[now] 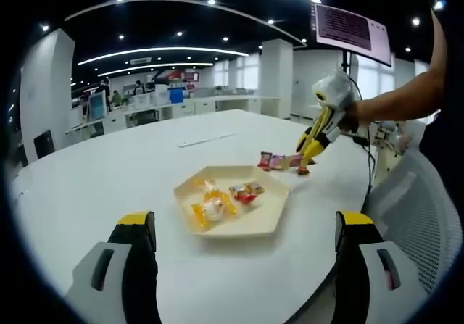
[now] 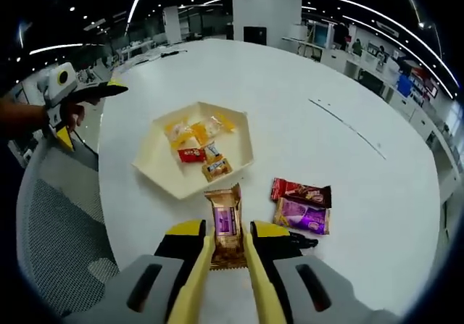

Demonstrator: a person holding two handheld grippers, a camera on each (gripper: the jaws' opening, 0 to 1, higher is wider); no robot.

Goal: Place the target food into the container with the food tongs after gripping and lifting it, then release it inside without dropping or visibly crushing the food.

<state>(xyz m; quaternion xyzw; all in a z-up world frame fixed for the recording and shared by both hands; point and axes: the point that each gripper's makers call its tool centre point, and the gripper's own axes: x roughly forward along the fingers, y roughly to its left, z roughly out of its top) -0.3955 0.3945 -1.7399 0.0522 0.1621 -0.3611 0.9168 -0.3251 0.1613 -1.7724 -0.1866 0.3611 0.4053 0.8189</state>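
A cream hexagonal tray (image 1: pixel 239 230) (image 2: pixel 156 175) sits on the white table and holds several wrapped snacks in yellow, red and brown. My right gripper (image 2: pixel 226 255) has its yellow jaws closed in on a brown-gold snack packet (image 2: pixel 225 219), just short of the tray's near rim. Whether the packet is off the table I cannot tell. In the left gripper view the right gripper (image 1: pixel 304 166) reaches down beside the tray, held by a hand. My left gripper (image 1: pixel 245 221) stands open, jaws wide apart, nothing between them; it appears as the left gripper (image 2: pixel 109 89) at the table's left edge.
A red packet (image 2: pixel 301 191) and a purple packet (image 2: pixel 301 215) lie on the table right of my right jaws. A grey mesh chair (image 2: pixel 58 222) (image 1: pixel 420 215) stands at the table edge. A thin strip (image 2: pixel 348 125) lies farther out on the table.
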